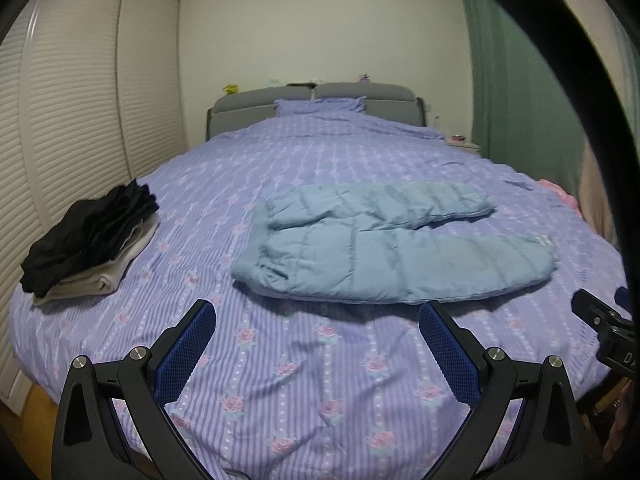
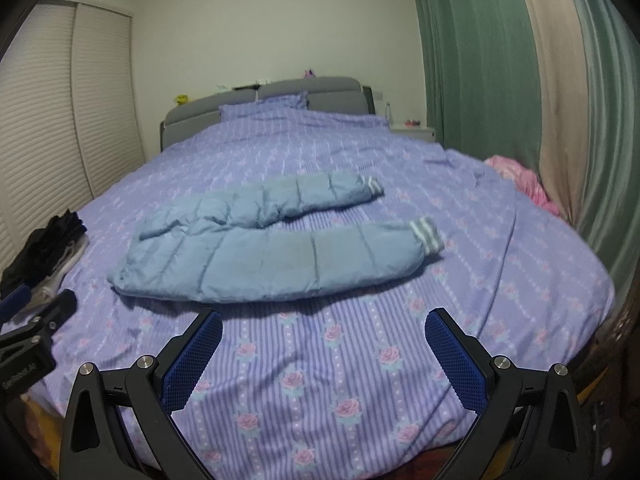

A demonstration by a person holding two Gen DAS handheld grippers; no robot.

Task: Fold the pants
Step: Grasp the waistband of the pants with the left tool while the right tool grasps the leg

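I'm holding my left gripper (image 1: 316, 316) and right gripper (image 2: 324, 324) wide apart over the near edge of the bed (image 2: 320, 380), gripping nothing. The blue padded pants (image 2: 272, 256) are lying flat just ahead, legs pointing right. A stack of folded clothes (image 1: 92, 236) is sitting left, curtains (image 2: 480, 60) hanging right.

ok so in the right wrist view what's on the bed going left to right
stack of dark folded clothes → blue padded pants, spread flat with the striped cuffs to the right → pink cloth at the bed's right edge by the green curtain
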